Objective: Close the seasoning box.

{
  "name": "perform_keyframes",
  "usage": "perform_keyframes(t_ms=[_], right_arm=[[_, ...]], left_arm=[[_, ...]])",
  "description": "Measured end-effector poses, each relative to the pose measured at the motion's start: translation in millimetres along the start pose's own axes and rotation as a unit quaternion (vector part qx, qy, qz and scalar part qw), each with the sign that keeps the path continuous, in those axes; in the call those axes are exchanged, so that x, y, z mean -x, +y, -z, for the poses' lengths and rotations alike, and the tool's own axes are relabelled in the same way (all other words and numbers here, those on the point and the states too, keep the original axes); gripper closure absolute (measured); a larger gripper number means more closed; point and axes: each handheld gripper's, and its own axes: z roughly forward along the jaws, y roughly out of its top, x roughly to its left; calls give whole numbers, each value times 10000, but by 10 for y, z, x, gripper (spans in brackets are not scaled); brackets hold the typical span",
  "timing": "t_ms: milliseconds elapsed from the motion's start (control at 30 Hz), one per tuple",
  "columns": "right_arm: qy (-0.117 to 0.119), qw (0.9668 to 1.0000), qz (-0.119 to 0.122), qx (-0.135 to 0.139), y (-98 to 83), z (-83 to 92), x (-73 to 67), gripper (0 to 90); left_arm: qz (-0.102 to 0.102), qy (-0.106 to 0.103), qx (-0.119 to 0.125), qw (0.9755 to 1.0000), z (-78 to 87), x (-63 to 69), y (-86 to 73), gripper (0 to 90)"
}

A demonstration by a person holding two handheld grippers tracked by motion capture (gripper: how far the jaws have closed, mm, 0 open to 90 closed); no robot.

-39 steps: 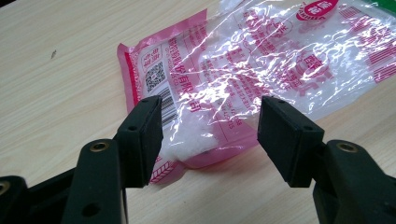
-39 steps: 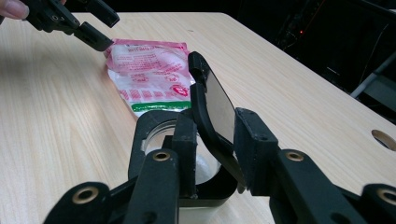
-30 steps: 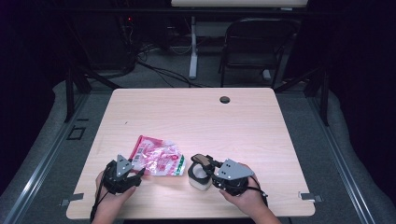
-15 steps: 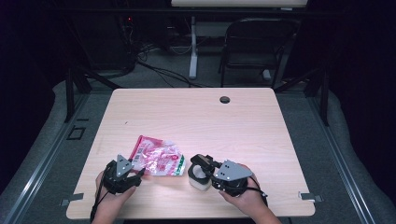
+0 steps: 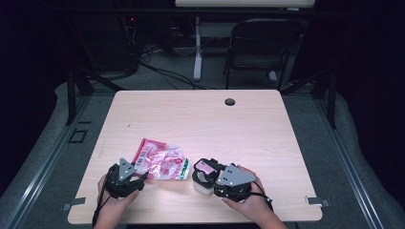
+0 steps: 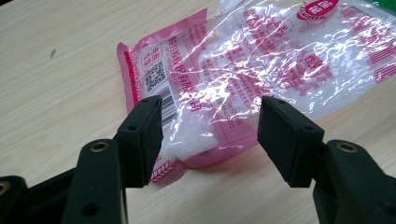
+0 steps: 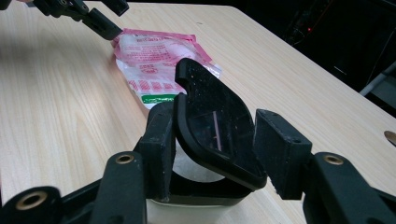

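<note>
A person is sitting at a pale wooden table (image 5: 248, 124), working a pair of black tongs in each hand near its front edge. The right tongs (image 7: 212, 149) are standing wide apart, their jaws having just been opening around a small white plastic container with a black hinged lid (image 7: 217, 135); the raised lid is tilting between the pads, one pad lying close against its edge, whether touching I cannot tell, the other standing just clear. The left tongs (image 6: 210, 135) are also gaping open, hovering low over the near corner of a crinkled pink-and-clear plastic packet of white grains (image 6: 243, 70), gripping nothing. The packet is lying flat on the table, just beside the container, between the two hands in the high view.
</note>
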Motion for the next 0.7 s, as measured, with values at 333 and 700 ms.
perform_keyframes(t_ms=[333, 700], right_arm=[[104, 9999, -12, 7, 12, 6, -22, 481], [202, 9998, -37, 75, 53, 22, -62, 482]], left_arm=[[-8, 0, -9, 10000, 5, -9, -1, 405], [7, 1, -9, 10000, 2, -12, -4, 405]])
